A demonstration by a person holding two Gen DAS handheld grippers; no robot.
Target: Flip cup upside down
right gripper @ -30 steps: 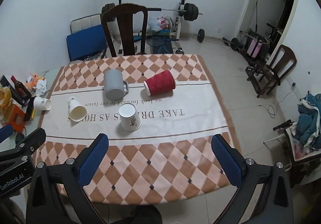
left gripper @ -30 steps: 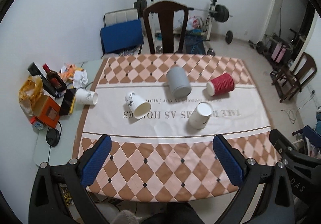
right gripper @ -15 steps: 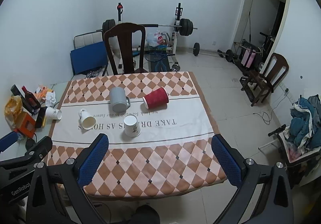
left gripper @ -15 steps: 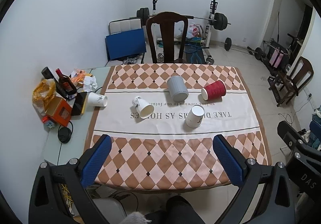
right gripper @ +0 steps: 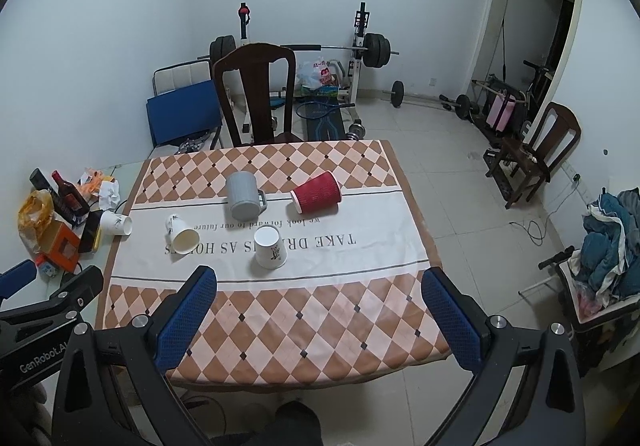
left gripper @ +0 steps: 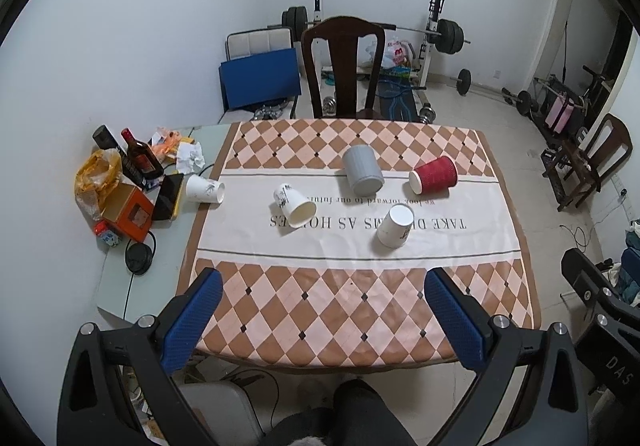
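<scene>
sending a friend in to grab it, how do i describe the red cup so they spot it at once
On the checkered brown and peach tablecloth, find the white band of printed lettering. The red ribbed paper cup lies on its side at that band's far right, beside the grey plastic mug. It is the only red cup; the others are white.

1. The left gripper (left gripper: 322, 316) has matt black plastic arms with metal screws; its pads (left gripper: 192, 322) are blue and finely textured.
2. Ahead of it, a smooth printed cloth (left gripper: 352, 298) covers the bench.
3. The red cup (left gripper: 434, 175) looks like ribbed paper; the white cup (left gripper: 395, 226) is smooth paper.
4. The grey mug (left gripper: 362, 170) is matt.
5. Beyond the bench, the chair (left gripper: 343, 66) is dark glossy wood.
</scene>
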